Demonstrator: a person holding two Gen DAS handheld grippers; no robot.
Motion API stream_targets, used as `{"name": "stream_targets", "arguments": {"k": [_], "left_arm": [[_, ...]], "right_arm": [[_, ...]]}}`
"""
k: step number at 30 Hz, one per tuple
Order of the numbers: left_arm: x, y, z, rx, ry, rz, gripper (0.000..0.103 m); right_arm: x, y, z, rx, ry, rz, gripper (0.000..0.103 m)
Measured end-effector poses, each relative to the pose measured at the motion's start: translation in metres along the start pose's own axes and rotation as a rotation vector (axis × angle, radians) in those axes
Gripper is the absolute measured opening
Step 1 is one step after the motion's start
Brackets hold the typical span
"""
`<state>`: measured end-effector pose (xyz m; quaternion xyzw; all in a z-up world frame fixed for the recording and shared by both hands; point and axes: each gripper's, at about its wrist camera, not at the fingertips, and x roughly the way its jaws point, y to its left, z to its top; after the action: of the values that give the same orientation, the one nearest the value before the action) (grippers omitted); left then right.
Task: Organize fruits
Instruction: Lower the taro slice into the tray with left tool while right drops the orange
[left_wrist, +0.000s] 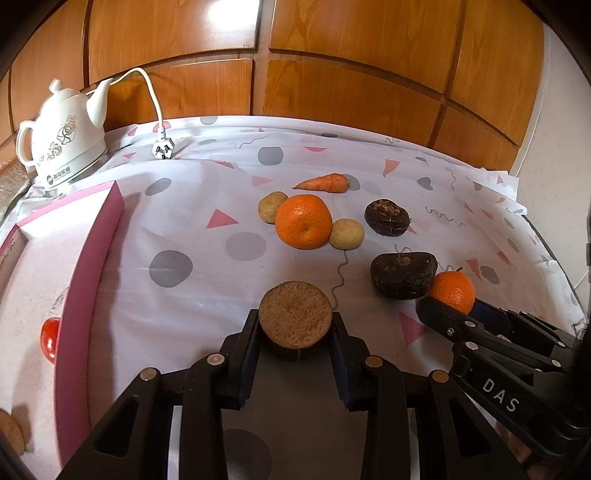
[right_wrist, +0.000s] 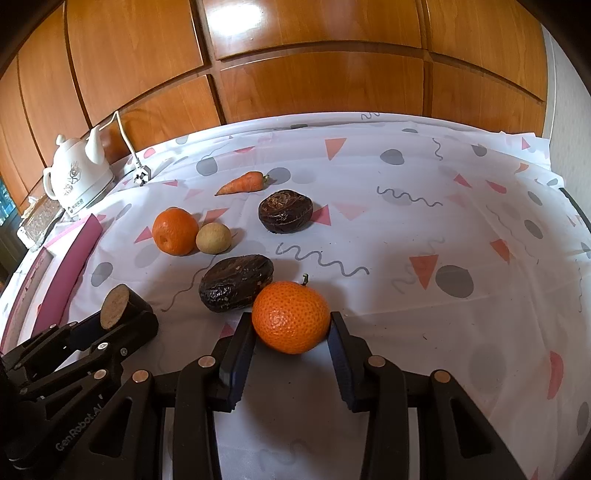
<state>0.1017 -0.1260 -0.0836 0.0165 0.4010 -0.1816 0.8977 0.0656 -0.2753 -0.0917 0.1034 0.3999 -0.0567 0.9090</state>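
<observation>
My left gripper is shut on a dark fruit with a tan cut face; it also shows in the right wrist view. My right gripper is shut on a small orange, also seen in the left wrist view. On the cloth lie a larger orange, two tan round fruits, two dark wrinkled fruits and a carrot.
A pink open box stands at the left with a red fruit inside. A white kettle and its plug sit at the back left. Wood panels back the table.
</observation>
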Motion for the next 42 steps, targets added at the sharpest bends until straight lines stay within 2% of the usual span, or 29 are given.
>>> {"name": "stream_targets", "arguments": {"k": [10, 16, 21, 25, 32, 36, 42], "left_arm": [[-0.03, 0.009, -0.005, -0.043, 0.008, -0.003, 0.035], [-0.059, 0.019, -0.001, -0.069, -0.027, -0.001, 0.035], [-0.077, 0.043, 0.003, -0.11, -0.038, 0.023, 0.035], [-0.093, 0.077, 0.008, -0.16, -0.066, 0.071, 0.035], [-0.109, 0.145, 0.009, -0.256, -0.09, 0.228, 0.035], [-0.113, 0.174, 0.003, -0.3, -0.094, 0.299, 0.035], [-0.114, 0.197, -0.005, -0.356, -0.079, 0.353, 0.035]], "right_arm": [[-0.013, 0.005, -0.009, -0.028, 0.012, -0.009, 0.039], [-0.029, 0.017, -0.014, -0.04, 0.014, 0.041, 0.039], [-0.039, 0.042, -0.01, -0.067, 0.02, 0.135, 0.039], [-0.044, 0.072, -0.003, -0.114, 0.027, 0.224, 0.039], [-0.047, 0.133, 0.006, -0.236, 0.056, 0.368, 0.039], [-0.047, 0.162, 0.006, -0.291, 0.067, 0.42, 0.039], [-0.044, 0.201, 0.001, -0.352, 0.09, 0.465, 0.039]]}}
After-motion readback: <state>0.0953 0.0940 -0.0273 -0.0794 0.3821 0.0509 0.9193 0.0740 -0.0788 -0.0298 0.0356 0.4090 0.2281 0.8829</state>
